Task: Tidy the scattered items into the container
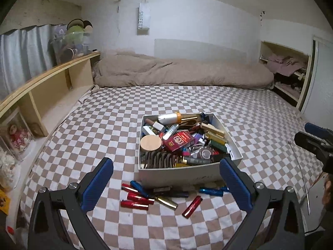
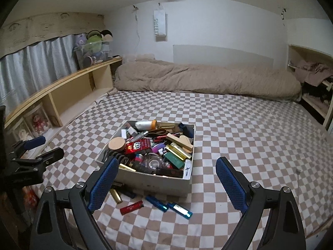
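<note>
Both grippers hang open and empty above the bed: the left gripper (image 1: 166, 175) and the right gripper (image 2: 167, 174) each frame the near wall of the white box (image 1: 177, 177), which sits mid-bed, crammed with lighters, a red packet and a round wooden lid. Scattered lighters lie on the checked sheet (image 1: 93, 129) just before that wall: a cluster of red lighters (image 1: 135, 200), a gold lighter (image 1: 166, 202), a lone red lighter (image 1: 191, 206) and blue lighters (image 2: 166, 205). A good pick, I judge, starts with the lone red one, which lies apart; close across its narrow width, lift clear of the rim, release over a low spot. Behind lie a beige duvet (image 1: 177, 70), a wooden shelf (image 1: 52, 87) and a hanging paper bag (image 1: 144, 18).
</note>
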`<state>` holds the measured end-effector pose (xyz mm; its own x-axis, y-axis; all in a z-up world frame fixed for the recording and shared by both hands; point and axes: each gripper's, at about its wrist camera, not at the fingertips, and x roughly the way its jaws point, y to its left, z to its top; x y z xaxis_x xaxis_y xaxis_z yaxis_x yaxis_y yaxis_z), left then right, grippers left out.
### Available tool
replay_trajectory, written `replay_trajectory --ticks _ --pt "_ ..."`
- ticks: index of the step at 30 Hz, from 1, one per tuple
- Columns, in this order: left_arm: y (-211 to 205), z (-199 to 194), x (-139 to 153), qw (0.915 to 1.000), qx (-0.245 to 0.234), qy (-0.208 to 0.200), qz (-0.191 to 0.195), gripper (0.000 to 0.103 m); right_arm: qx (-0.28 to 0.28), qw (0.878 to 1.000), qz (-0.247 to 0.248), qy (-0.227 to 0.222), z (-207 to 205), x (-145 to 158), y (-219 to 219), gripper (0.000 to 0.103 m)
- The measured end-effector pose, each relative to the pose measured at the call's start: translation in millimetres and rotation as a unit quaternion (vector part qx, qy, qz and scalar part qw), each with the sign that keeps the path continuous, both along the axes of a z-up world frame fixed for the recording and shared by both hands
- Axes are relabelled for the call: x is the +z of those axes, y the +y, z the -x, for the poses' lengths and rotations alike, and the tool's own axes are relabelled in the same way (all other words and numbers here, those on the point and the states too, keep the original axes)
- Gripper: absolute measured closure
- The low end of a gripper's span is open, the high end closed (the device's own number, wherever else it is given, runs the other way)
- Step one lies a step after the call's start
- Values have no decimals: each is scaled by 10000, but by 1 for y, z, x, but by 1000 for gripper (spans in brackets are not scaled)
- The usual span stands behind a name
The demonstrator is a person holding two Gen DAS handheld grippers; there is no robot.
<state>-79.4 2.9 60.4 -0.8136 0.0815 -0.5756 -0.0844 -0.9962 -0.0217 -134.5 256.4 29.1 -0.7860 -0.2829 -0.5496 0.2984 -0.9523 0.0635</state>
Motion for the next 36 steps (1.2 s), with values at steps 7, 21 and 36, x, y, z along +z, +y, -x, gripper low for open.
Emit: replay_trajectory --ticks 7,21,36 --pt "5 -23 -4 9999 -109 72 65 0 21 9994 -289 198 -27 -9 -7 0" --pt "5 -46 -16 9995 -193 85 232 0 -267 9994 -126 199 -58 -16 6 0" --pt "7 -65 -24 9992 -230 114 317 0 -320 9975 -511 357 -87 -34 -6 0"
